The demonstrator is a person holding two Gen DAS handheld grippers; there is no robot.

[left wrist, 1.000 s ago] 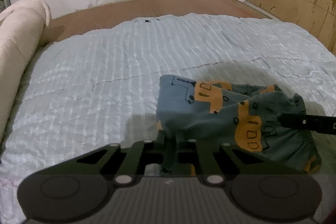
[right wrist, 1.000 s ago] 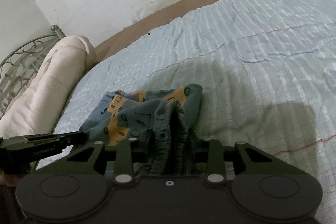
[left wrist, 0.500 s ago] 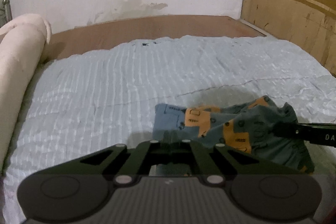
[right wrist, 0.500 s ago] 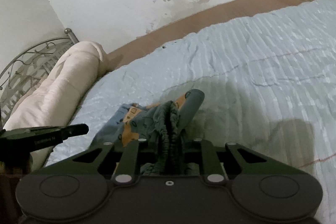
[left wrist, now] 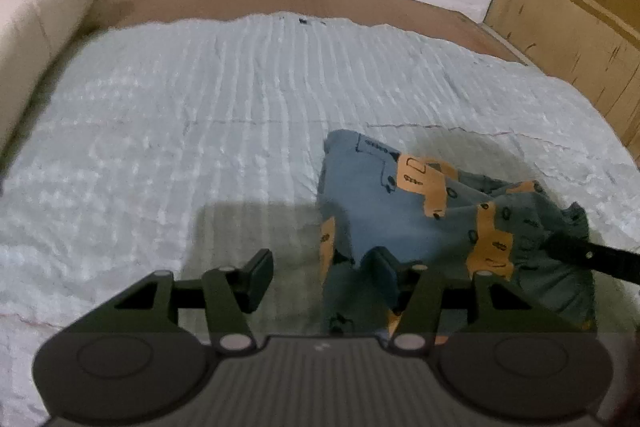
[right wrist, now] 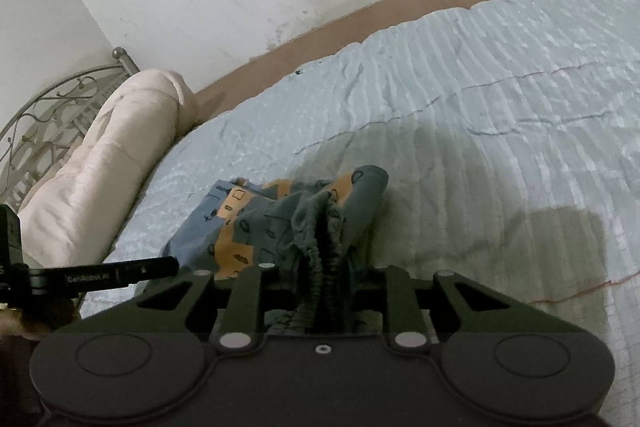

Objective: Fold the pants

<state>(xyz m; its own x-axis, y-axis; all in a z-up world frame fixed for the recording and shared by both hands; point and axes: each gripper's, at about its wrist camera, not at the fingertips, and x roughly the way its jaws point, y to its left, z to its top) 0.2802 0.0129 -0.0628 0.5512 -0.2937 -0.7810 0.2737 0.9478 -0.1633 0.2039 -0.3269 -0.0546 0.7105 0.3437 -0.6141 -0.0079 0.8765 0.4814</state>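
Left wrist view: the left tool (left wrist: 322,277) is open. Its jaws have just been opening, and nothing is squeezed between them. The left finger sits over the bare bed cover (left wrist: 200,131). The right finger touches or sits right at the near edge of the pants (left wrist: 420,203); the picture is a bit blurry there, so it is hard to be sure which. The pants are grey-blue with orange patches and little car drawings. They lie in a bunched pile on the pale blue bed cover, to the right of the middle. A dark finger of the right tool (left wrist: 588,255) pokes in from the right edge and meets the ruffled end of the pants. A rolled pink blanket (left wrist: 44,15) lies along the left side of the bed. A wooden board (left wrist: 580,7) stands at the right.

Right wrist view: the right tool (right wrist: 322,291) is closed on the gathered waistband of the pants (right wrist: 280,215). The stretchy band stands up in folds between the two fingers. The other end of the pants rests on the bed cover (right wrist: 500,107) in front. The left tool (right wrist: 120,273) reaches in from the left, just beside the pants. The pink blanket (right wrist: 108,155) and a metal bed rail (right wrist: 44,107) are at the left.
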